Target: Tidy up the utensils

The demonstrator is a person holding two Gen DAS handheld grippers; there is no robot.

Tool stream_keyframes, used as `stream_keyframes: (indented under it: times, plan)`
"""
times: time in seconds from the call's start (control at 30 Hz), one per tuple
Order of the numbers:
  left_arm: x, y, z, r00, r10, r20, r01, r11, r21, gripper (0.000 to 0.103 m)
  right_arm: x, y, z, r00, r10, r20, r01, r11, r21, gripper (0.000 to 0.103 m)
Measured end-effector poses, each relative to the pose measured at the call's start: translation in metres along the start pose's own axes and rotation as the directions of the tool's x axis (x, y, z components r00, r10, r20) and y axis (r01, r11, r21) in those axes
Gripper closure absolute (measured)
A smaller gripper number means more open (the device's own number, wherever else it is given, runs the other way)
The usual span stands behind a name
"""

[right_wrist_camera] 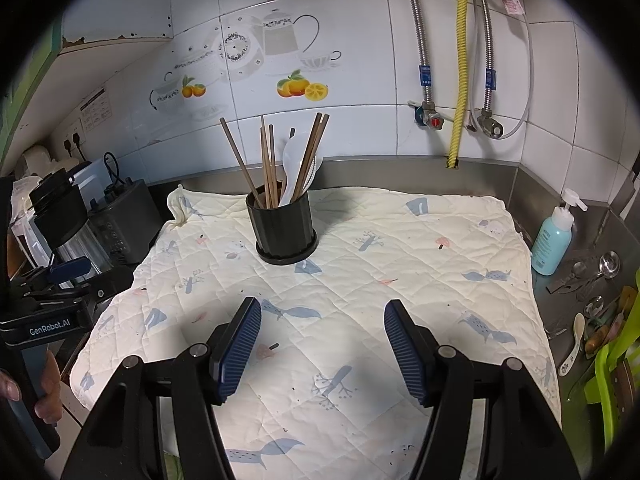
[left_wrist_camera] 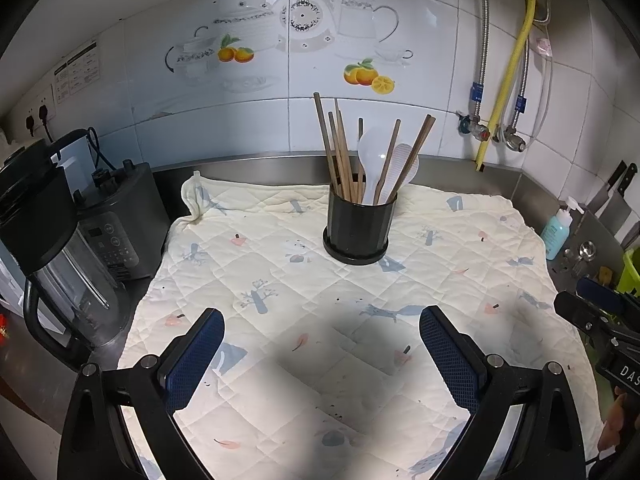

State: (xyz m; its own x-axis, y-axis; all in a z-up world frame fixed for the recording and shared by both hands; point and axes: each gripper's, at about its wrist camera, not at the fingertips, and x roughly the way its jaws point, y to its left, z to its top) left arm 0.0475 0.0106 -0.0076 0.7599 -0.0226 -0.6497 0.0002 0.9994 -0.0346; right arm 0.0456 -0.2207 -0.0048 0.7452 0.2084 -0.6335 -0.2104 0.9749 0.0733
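A black ribbed utensil holder (left_wrist_camera: 356, 228) (right_wrist_camera: 283, 228) stands on a quilted cream cloth (left_wrist_camera: 280, 280) (right_wrist_camera: 360, 264) near the back wall. Several brown chopsticks (left_wrist_camera: 340, 152) (right_wrist_camera: 268, 160) and two white rice spoons (left_wrist_camera: 370, 160) (right_wrist_camera: 294, 160) stand upright in it. My left gripper (left_wrist_camera: 322, 316) hovers open over the near part of the cloth, nothing between its blue pads. My right gripper (right_wrist_camera: 322, 308) is also open and empty, in front of the holder and apart from it. Each gripper shows at the edge of the other's view.
A blender jug (left_wrist_camera: 60, 248) and its grey base (left_wrist_camera: 120, 220) stand left of the cloth. A blue soap bottle (right_wrist_camera: 554, 240), loose metal spoons (right_wrist_camera: 600, 268), a white spoon (right_wrist_camera: 572, 344) and a green rack (right_wrist_camera: 616, 364) sit on the steel counter at the right. Pipes and valves (right_wrist_camera: 460, 120) hang on the tiled wall.
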Motion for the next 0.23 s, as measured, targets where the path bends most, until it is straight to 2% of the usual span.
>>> stream_keyframes:
  times: [0.23]
  plan:
    - [-0.0019,0.0008,-0.0008,1.0,0.005,0.014,-0.005,1.0,0.005,0.0,0.0001,0.0002,-0.0012,1.0,0.004,0.0,-0.004,1.0,0.002,0.033]
